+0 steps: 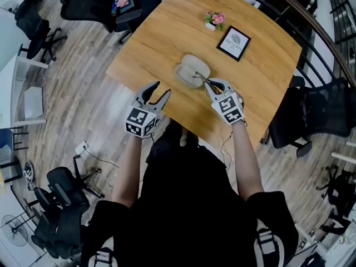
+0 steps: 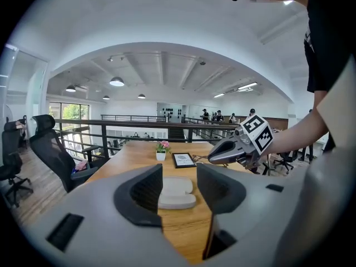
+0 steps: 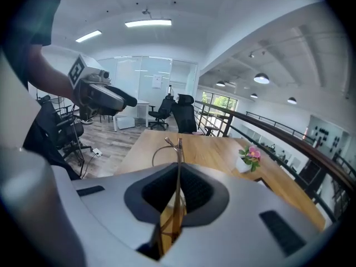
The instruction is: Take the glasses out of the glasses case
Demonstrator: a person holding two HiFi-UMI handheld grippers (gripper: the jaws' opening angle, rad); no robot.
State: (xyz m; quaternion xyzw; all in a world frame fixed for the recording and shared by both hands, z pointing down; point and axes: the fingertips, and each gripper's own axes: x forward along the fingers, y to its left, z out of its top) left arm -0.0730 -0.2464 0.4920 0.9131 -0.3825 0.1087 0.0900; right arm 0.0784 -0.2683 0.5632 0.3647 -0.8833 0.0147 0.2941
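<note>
Right gripper (image 3: 178,189) jaws: closed on the glasses (image 3: 168,144), with the thin frame pinched edge-on between the pads.
Glasses, long axis: runs in line with the right jaws and sticks out past their tips, away from the person.
Glasses, place: over the near right rim of the case (image 1: 192,70); they appear lifted clear of it, though contact cannot be ruled out.
Case: lies open on the table (image 1: 161,43), just far and left of the right jaw tips.
Left gripper (image 1: 162,89) jaws: apart, holding nothing. The case shows between them in the left gripper view but lies well beyond.
Nearer hand: the right one. The left hangs at the near left table edge.
Coming move, as a judgement: carry the glasses up and to the near side, away from the case.
Far objects: flower pot (image 1: 214,20) and picture frame (image 1: 233,43), well apart from the case.
</note>
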